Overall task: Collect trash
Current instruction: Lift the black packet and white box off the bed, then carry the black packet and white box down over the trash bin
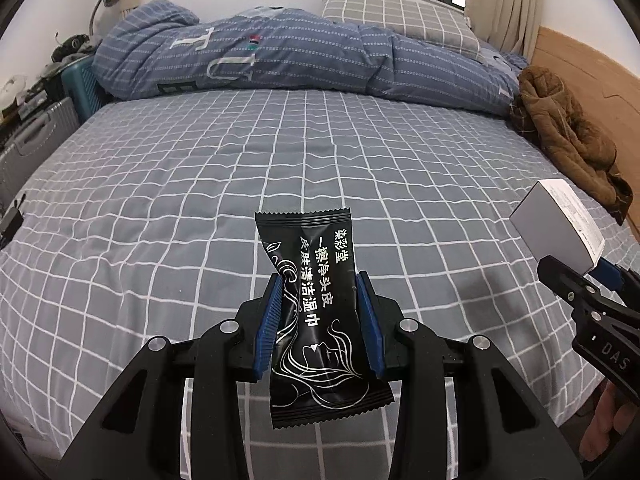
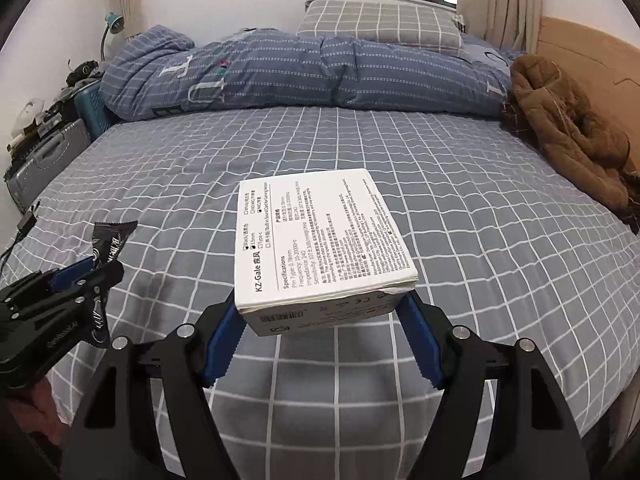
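black wipe packet (image 1: 316,312) in left gripper (image 1: 320,280), white box (image 2: 320,240) in right gripper (image 2: 320,316)

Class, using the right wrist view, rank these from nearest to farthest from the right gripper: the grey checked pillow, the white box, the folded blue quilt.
1. white box, held in the right gripper.
2. folded blue quilt, across the bed's far side.
3. grey checked pillow, behind the quilt, under the window.
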The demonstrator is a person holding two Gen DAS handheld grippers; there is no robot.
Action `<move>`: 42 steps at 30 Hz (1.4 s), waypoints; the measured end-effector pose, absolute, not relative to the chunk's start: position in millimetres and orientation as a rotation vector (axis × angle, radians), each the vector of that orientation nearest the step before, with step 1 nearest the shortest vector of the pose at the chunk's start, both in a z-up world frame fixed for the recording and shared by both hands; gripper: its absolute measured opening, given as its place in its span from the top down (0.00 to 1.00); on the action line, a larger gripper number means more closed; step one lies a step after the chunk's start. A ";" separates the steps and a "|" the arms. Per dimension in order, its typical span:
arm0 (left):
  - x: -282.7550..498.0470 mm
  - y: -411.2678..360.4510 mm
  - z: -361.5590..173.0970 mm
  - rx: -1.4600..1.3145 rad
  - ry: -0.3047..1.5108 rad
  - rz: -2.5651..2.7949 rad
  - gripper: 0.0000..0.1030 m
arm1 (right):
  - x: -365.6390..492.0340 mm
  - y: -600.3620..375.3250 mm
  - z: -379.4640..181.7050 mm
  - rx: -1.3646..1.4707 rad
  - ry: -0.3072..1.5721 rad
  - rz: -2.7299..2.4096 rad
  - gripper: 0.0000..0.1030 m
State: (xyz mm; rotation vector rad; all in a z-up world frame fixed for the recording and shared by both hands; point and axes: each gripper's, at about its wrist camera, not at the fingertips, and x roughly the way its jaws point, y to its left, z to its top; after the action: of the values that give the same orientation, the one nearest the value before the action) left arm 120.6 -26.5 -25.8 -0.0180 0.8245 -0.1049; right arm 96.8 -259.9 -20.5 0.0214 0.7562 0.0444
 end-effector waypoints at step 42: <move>-51.7 -26.3 11.8 0.006 0.794 -0.164 0.65 | -83.3 -232.0 2.9 -0.002 0.733 0.083 0.33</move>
State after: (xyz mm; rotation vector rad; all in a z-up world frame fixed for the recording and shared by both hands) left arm -51.7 -26.3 11.8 0.0059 0.7939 -0.1641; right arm -83.3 -232.0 2.9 -0.0025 0.7332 0.0831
